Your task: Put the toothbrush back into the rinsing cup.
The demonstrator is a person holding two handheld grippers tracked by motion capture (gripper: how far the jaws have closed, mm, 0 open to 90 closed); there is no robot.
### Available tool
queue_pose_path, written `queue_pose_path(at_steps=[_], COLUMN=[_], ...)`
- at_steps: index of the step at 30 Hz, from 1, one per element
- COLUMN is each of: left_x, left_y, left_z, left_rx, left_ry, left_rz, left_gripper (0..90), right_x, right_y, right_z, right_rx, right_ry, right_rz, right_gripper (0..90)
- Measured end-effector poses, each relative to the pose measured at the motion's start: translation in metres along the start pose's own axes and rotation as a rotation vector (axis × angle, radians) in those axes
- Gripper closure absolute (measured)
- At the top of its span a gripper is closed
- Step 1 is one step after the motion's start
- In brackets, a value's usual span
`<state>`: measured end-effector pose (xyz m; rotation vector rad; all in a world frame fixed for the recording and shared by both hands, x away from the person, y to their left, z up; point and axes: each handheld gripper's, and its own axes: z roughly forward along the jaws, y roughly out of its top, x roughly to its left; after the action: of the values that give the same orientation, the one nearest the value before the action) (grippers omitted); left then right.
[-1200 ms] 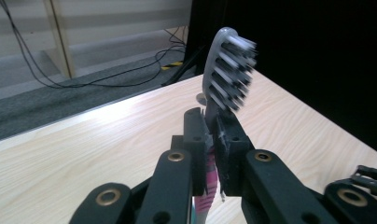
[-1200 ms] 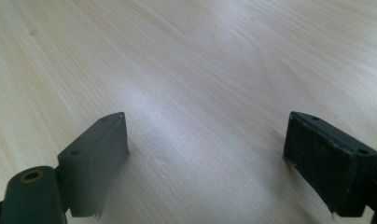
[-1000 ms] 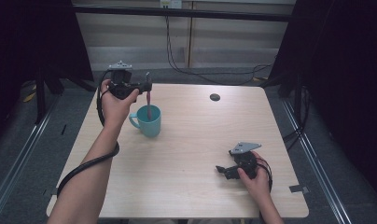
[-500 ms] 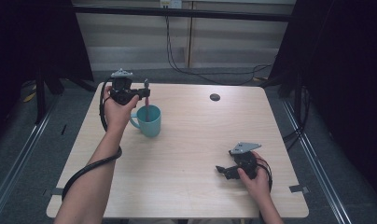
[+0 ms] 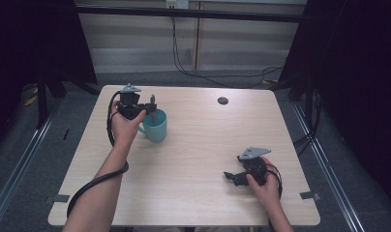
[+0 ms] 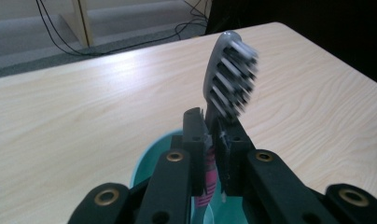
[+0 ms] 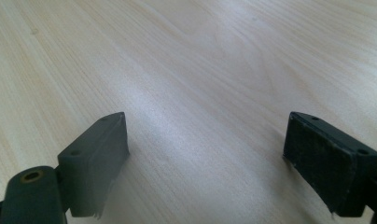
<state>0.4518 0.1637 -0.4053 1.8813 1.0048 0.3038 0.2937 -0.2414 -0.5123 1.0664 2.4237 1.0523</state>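
Upper left of the high view, the left tongs (image 5: pixel 152 107) clamp a pink-handled toothbrush with grey-white bristles (image 6: pixel 229 77), handle down inside the teal ceramic mug (image 5: pixel 156 126); best lowered straight, then released gently. The right tongs (image 5: pixel 231 177) gape wide, resting lower right on the pale wooden counter (image 5: pixel 198 159); nothing obstructs

Cup (image 5: pixel 156 126) sits left-rear on worktop (image 5: pixel 198 145); toothbrush (image 6: pixel 228 79) stands over it, tip probably inside; right claw (image 5: pixel 231 176) front-right.

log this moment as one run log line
left gripper: shut on toothbrush | toothbrush: handle in teal cup | right gripper: open, resting on table
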Motion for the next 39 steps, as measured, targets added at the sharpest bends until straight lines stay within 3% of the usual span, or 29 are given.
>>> queue_pose_path(at_steps=[8,12,20,27,31,39], left_x=[-0.001,-0.001,-0.009,-0.018,-0.025,-0.038], left_y=[-0.006,-0.008,-0.008,-0.023,-0.035,-0.070], left_z=[0.003,0.002,-0.010,-0.020,-0.025,-0.032], left_rx=[0.039,0.016,-0.001,0.005,0.003,0.000], left_ry=[0.009,0.012,0.012,-0.006,-0.015,-0.045], left_rz=[0.014,0.018,0.031,0.035,0.058,0.080], left_gripper=[73.3,52.6,30.9,25.1,23.0,21.0], right_x=[0.000,0.000,0.000,0.000,0.000,0.000], right_y=[0.000,0.000,0.000,0.000,0.000,0.000], right_z=[0.000,0.000,0.000,0.000,0.000,0.000], right_rx=[0.000,0.000,0.000,0.000,-0.001,-0.001], right_ry=[0.000,0.000,0.001,0.001,0.001,0.001], right_rz=[0.000,0.000,0.000,0.000,0.000,0.001], right_gripper=[13.3,13.3,13.3,13.2,13.3,13.3])
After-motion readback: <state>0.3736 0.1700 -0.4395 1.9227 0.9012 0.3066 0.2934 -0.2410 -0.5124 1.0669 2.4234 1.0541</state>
